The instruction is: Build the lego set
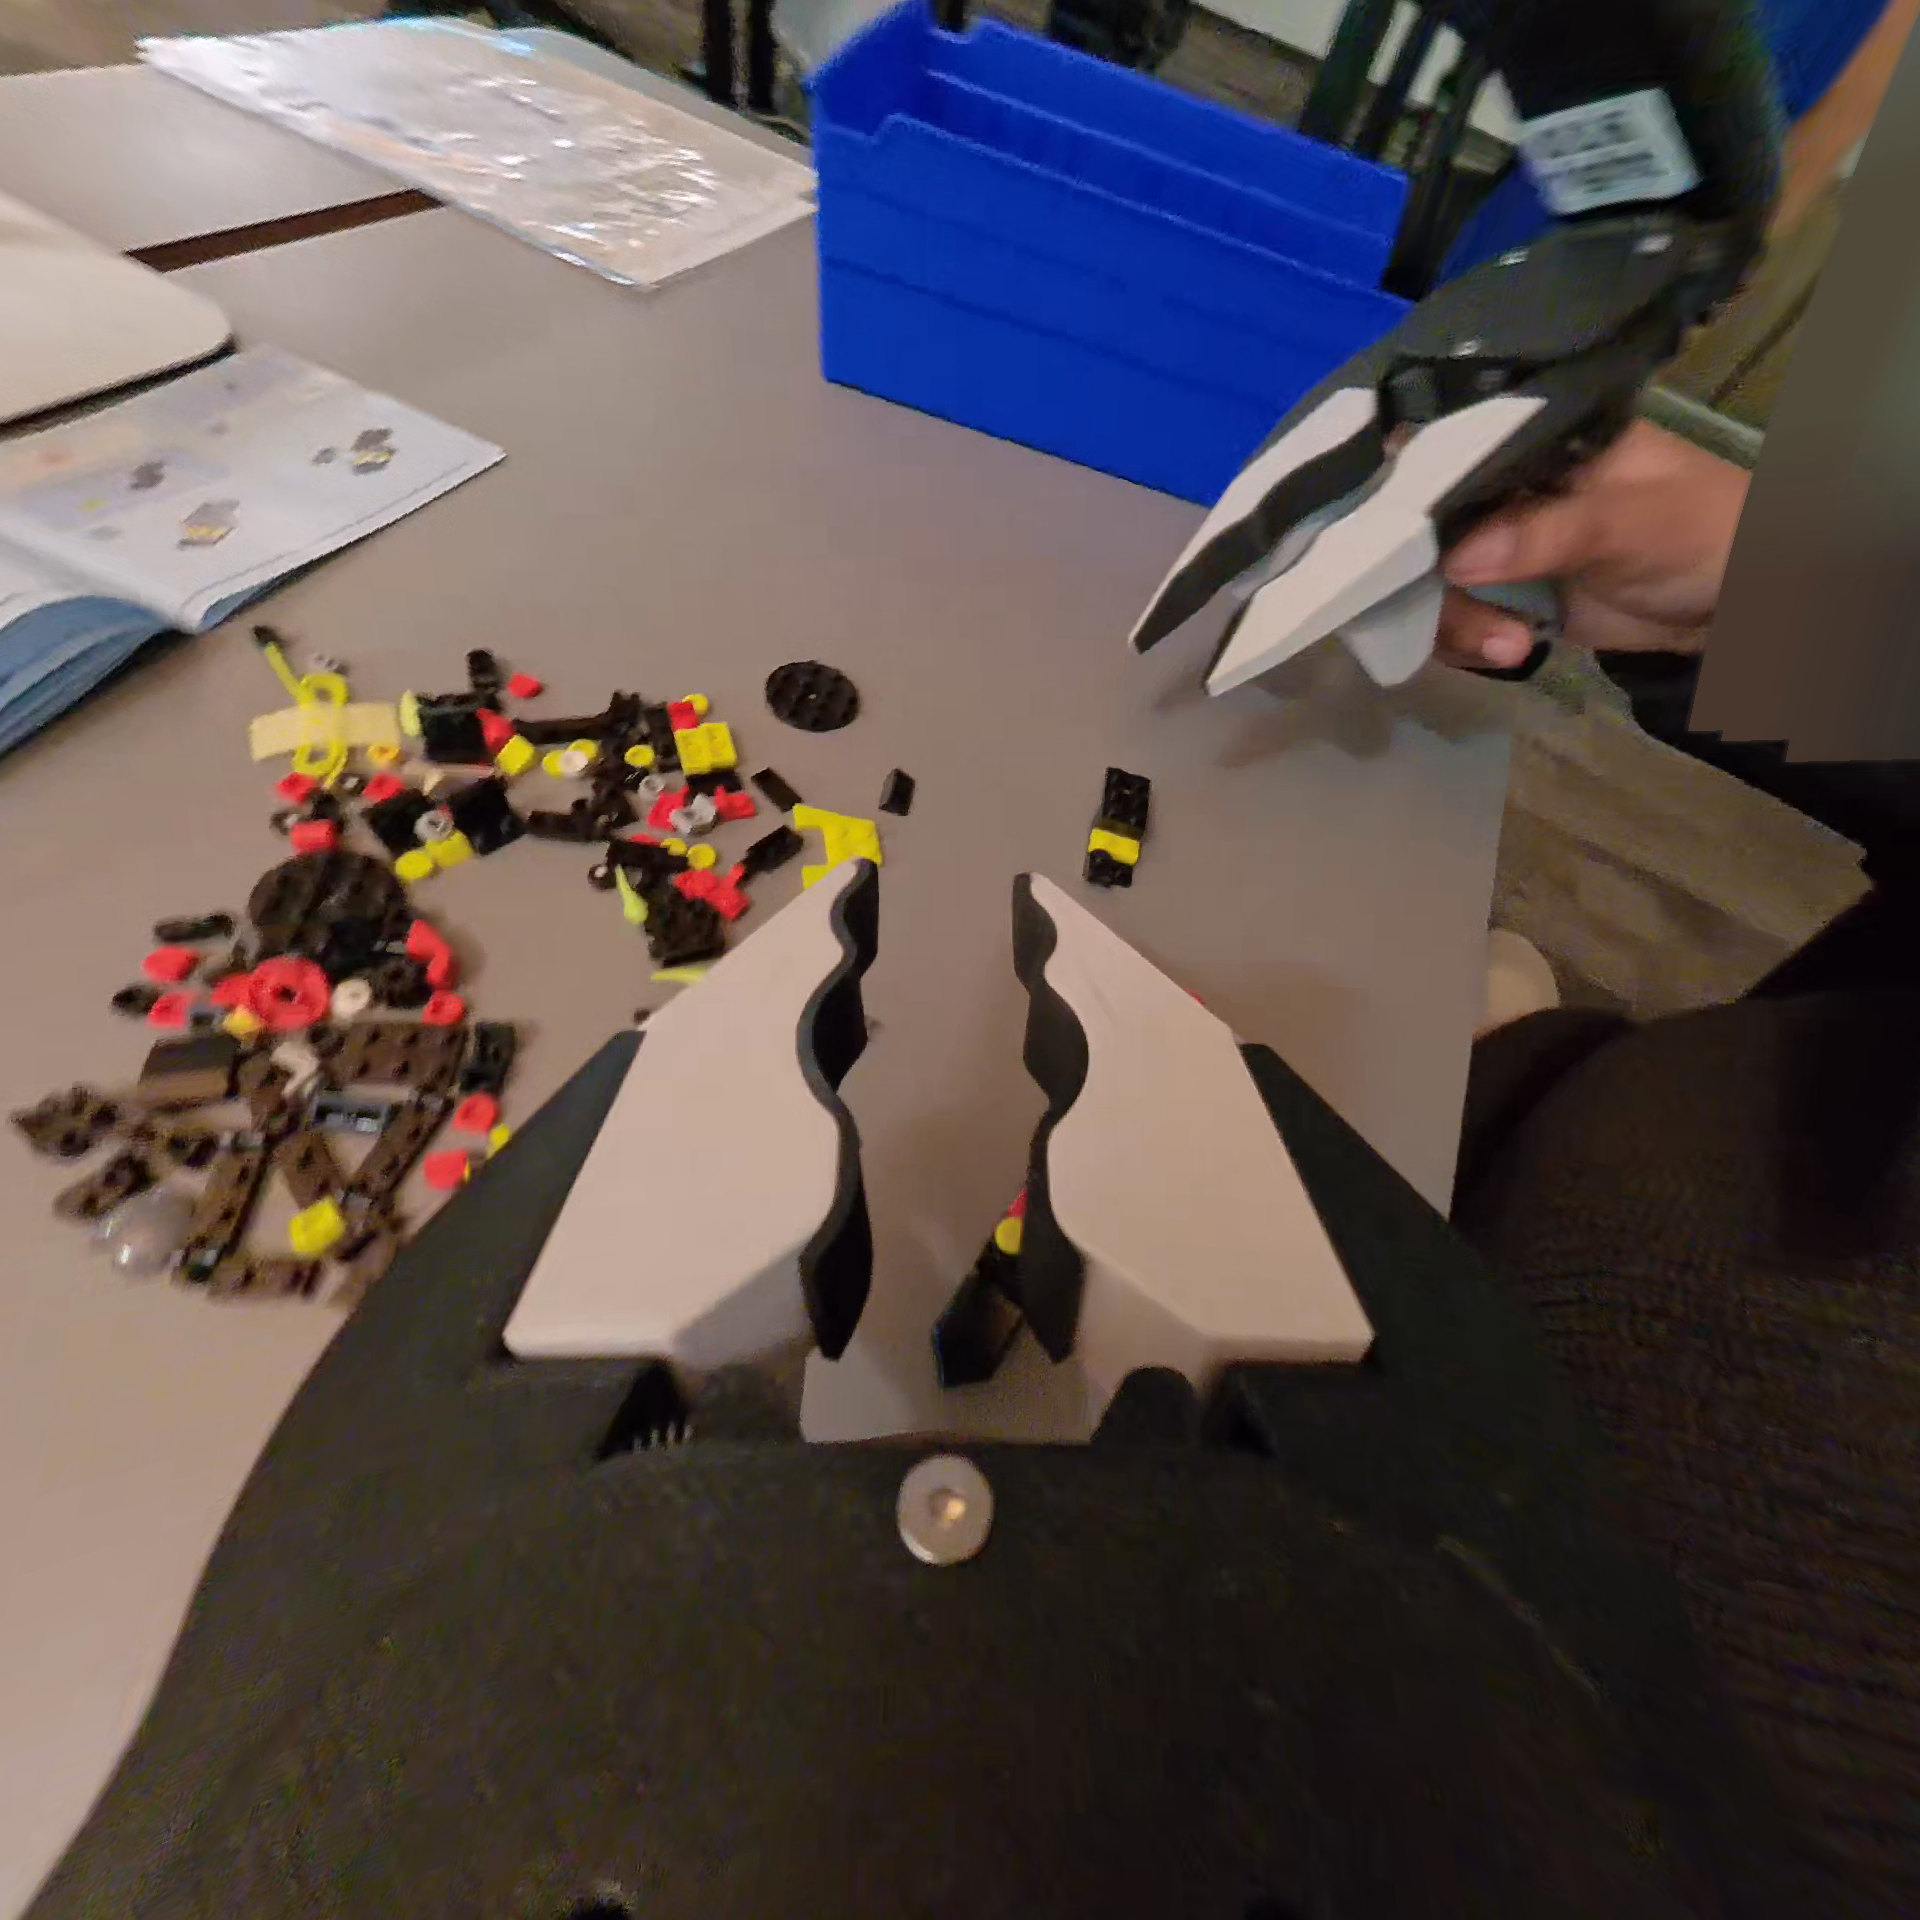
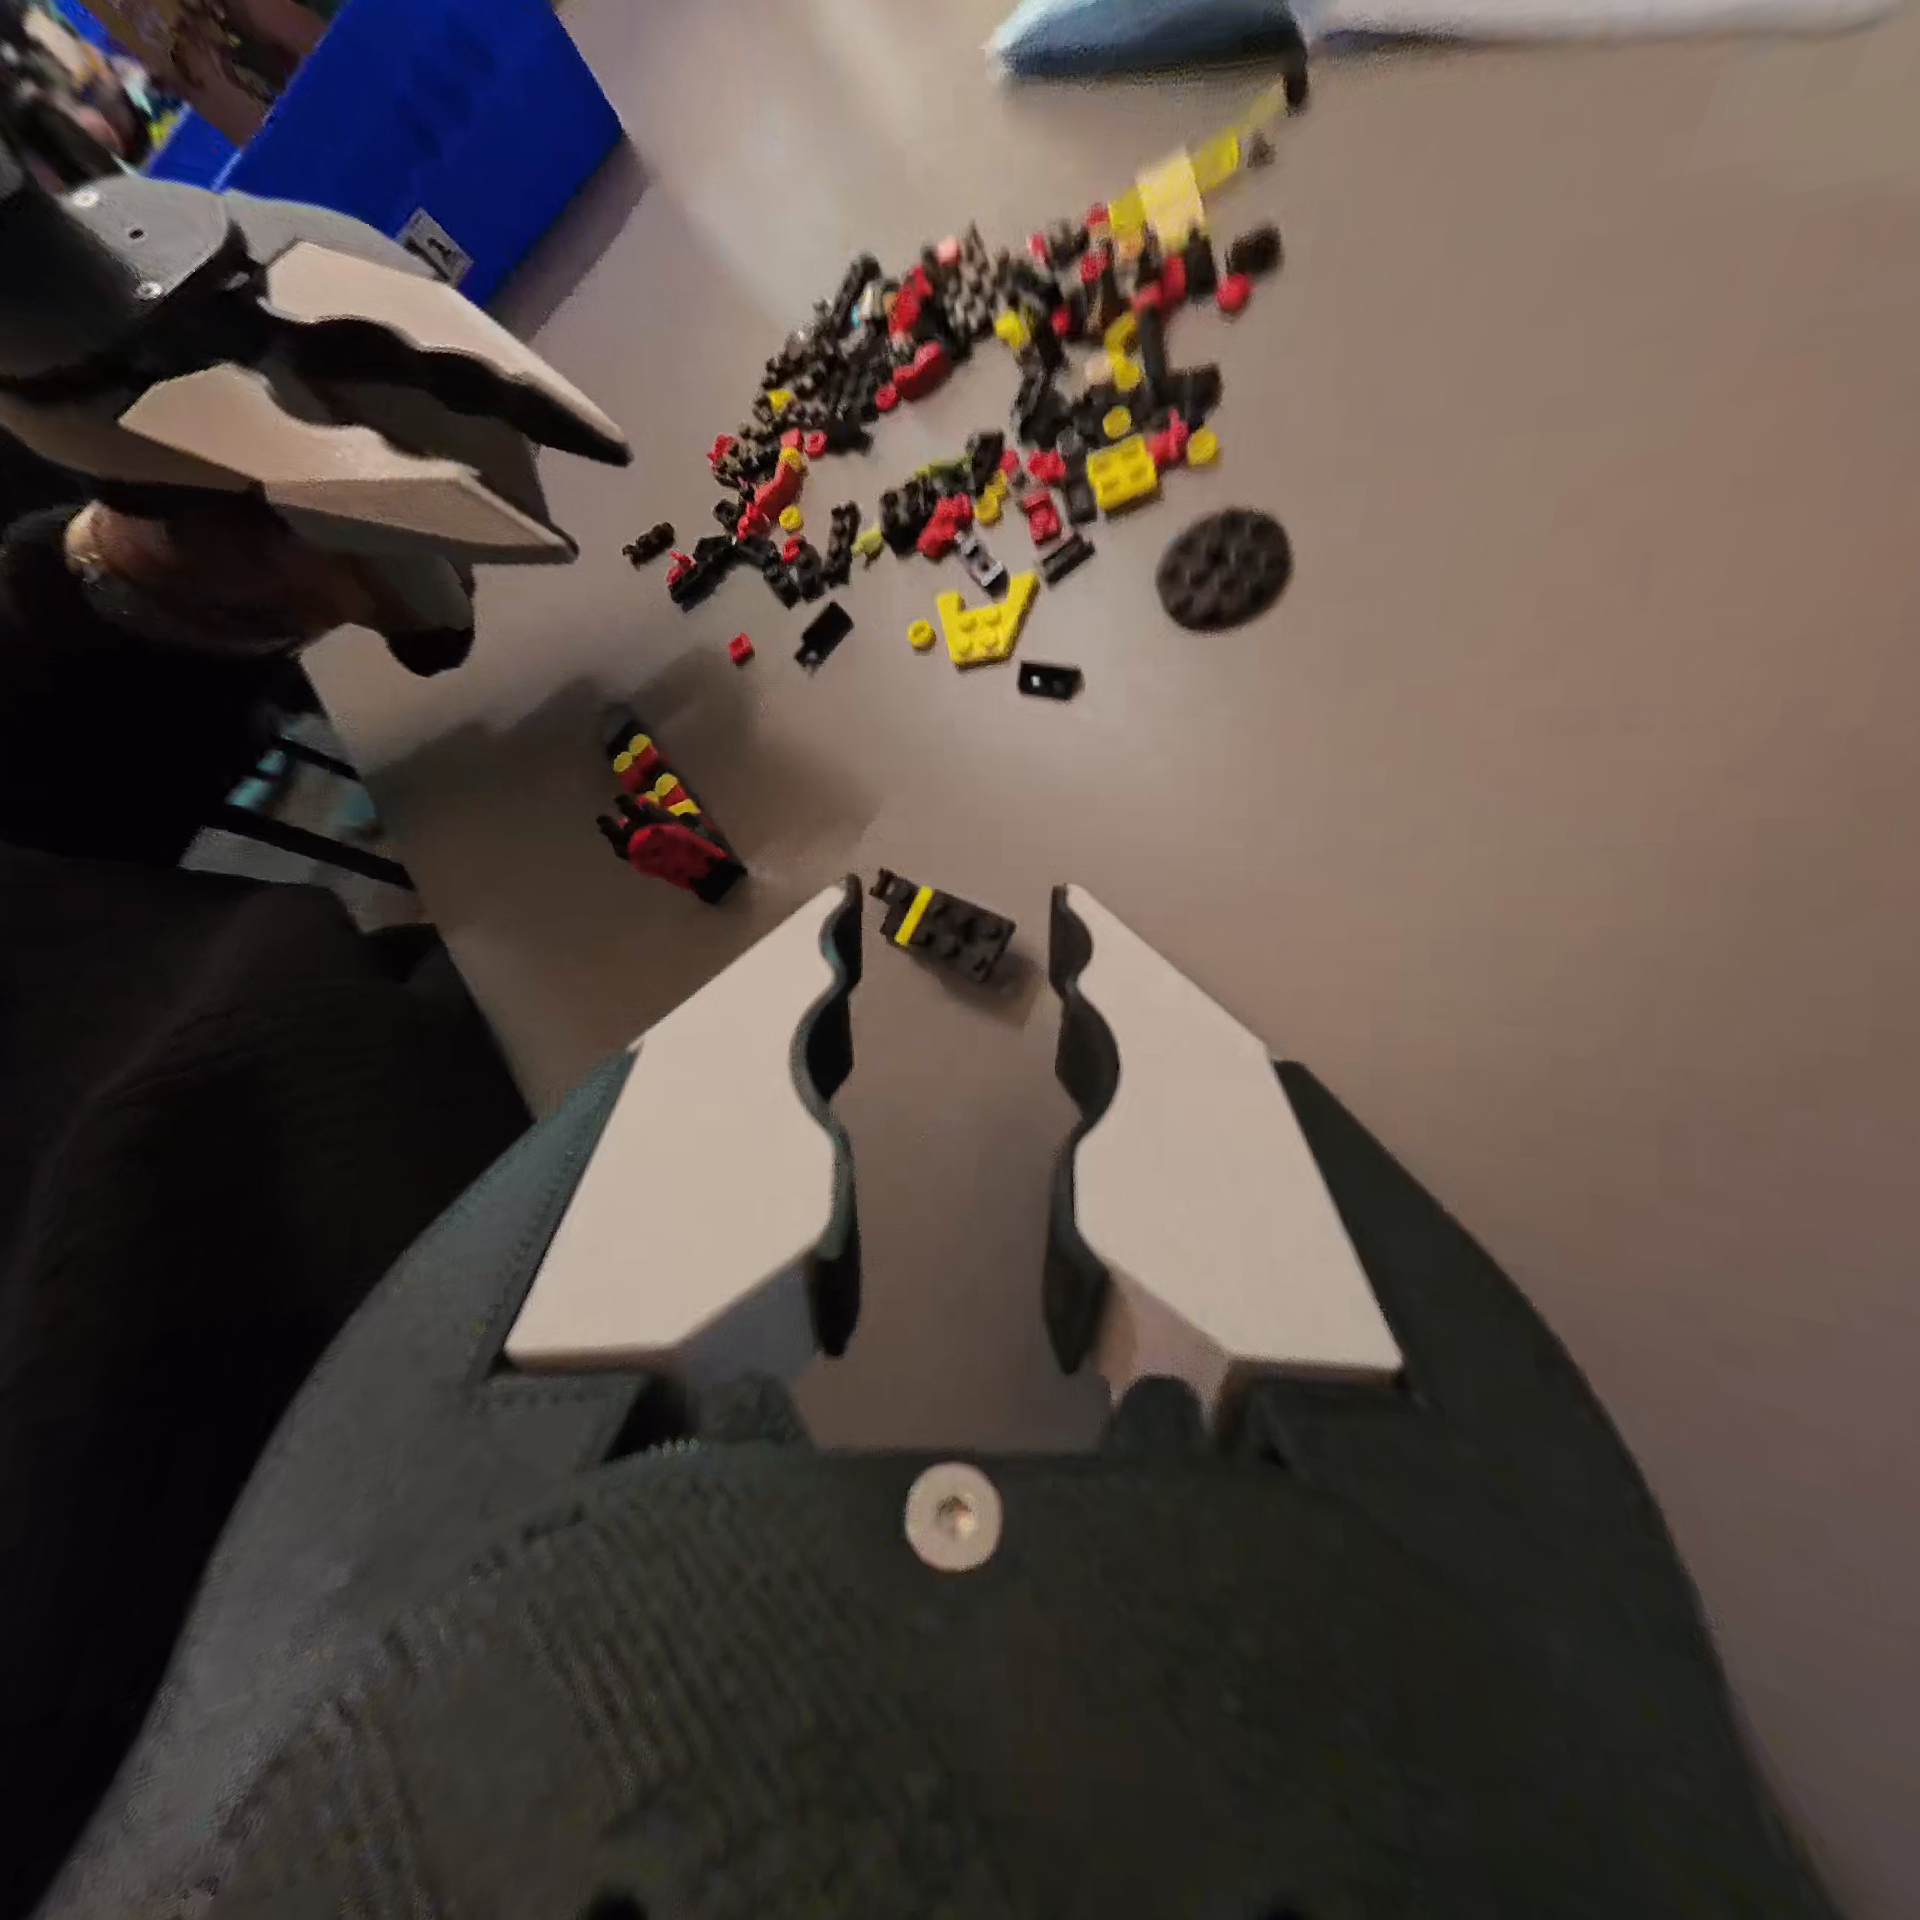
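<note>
My right claw (image 2: 954, 914) hangs empty with its fingers spread, the small black-and-yellow assembly (image 2: 943, 928) lying on the desk (image 2: 1507, 935) just past the tips at 12 o'clock. My left claw (image 1: 945, 883) is parted too and holds nothing; the red-and-black sub-build (image 2: 670, 821) sits beneath it. The loose brick pile (image 2: 987, 416) lies further out, toward 12. I judge the risks to be nudging the little assembly away with one fingertip, or pinching it crooked so that it pops apart.
</note>
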### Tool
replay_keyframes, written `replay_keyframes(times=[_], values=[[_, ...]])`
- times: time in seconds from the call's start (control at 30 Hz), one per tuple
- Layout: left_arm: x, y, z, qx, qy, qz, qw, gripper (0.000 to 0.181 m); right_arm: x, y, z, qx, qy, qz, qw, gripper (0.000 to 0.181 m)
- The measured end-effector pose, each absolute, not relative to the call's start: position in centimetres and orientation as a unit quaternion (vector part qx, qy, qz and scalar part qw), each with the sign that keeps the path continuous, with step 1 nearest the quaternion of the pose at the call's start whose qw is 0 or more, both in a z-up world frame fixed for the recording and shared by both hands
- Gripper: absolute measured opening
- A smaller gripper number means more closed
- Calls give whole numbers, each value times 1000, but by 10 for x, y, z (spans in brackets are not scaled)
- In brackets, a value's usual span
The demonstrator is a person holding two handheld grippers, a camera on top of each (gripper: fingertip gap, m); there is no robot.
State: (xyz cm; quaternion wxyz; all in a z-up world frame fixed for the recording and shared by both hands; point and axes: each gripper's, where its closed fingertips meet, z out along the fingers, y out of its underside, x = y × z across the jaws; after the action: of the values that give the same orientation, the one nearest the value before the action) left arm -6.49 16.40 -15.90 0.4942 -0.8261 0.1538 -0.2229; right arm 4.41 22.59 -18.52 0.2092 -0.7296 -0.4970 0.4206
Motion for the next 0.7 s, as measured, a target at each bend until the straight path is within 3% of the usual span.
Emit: replay_keyframes(times=[0.23, 0.47, 0.7], values=[[-81, 154, -168, -841, 92, -190, 498, 25, 34, 224, -177, -650, -606, 292, 353, 28], [-98, 156, -182, -858, 97, -146, 483, 26, 29, 219, -178, -641, -610, 294, 359, 23], [-140, 159, -182, -863, 70, -49, 497, 63, 31, 226, -173, -644, -589, 319, 369, 20]])
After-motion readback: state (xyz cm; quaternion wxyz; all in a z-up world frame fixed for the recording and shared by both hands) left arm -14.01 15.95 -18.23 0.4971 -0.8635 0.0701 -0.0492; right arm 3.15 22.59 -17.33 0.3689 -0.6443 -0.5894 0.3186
